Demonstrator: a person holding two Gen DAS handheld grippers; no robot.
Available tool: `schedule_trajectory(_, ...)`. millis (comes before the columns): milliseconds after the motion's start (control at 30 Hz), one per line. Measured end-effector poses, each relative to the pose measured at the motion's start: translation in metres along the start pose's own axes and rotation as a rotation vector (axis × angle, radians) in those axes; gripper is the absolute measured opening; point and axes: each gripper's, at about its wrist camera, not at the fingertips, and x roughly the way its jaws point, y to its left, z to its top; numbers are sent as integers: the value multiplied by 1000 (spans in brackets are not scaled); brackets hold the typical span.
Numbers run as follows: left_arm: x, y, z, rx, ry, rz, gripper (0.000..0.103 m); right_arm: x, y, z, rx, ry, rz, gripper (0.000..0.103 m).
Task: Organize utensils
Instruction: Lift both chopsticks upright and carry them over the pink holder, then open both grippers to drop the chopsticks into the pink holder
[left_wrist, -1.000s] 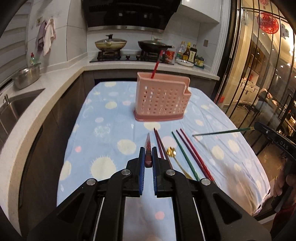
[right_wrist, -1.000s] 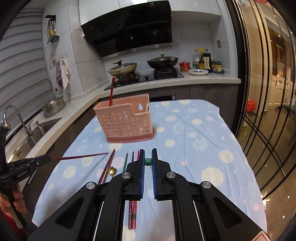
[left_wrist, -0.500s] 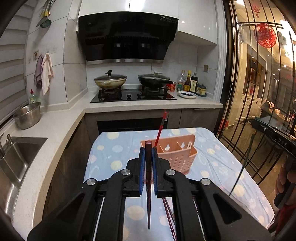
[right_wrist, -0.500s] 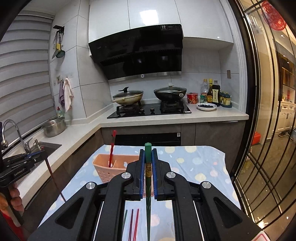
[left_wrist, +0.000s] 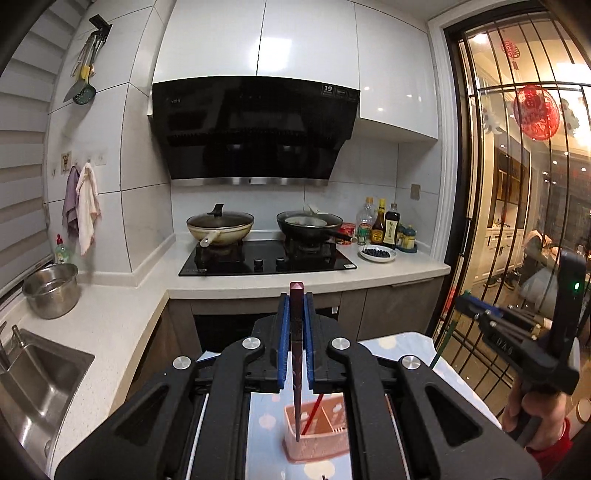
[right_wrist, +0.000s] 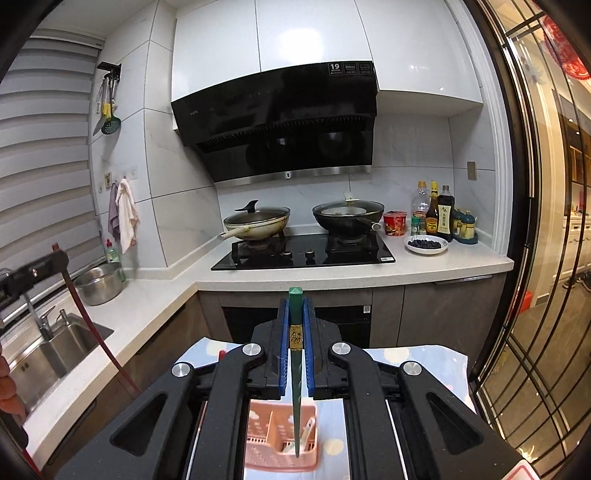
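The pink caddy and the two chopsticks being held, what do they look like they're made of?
Caddy: likely molded plastic, matte pink, perforated walls. Dark red chopstick in the left gripper: glossy, probably lacquered wood or resin. Green chopstick in the right gripper: similar gloss, gold band.

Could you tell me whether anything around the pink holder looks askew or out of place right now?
Nothing stands out. The left gripper holds a dark red chopstick pointing down at the pink perforated plastic holder; the right gripper holds a green chopstick likewise. A bright red chopstick leans inside the holder.
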Motion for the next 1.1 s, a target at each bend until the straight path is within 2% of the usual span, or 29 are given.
schedule_trajectory(200,32,2,8,-6,26,0,7,30,3,1,-1,34,-1,7)
schedule_trajectory(500,72,10,-34,-31,150,10,7,60,3,-34,-12,130,-10,7)
schedule_trajectory(533,75,11,-38,-37,163,13,8,61,3,-37,-12,133,-13,8)
schedule_trajectory(600,77,15,-45,-44,172,25,8,59,1,-40,-18,126,-29,16)
schedule_trajectory(667,76,17,-50,-50,175,36,18,54,1,-41,-24,109,-38,25)
schedule_trajectory(733,73,19,-54,-53,169,57,43,47,1,-42,-23,96,-42,30)
schedule_trajectory(767,71,19,-55,-48,165,71,46,44,0,-42,-22,91,-42,30)
schedule_trajectory(1100,42,11,-78,7,171,131,49,5,8,-61,-31,90,-20,34)
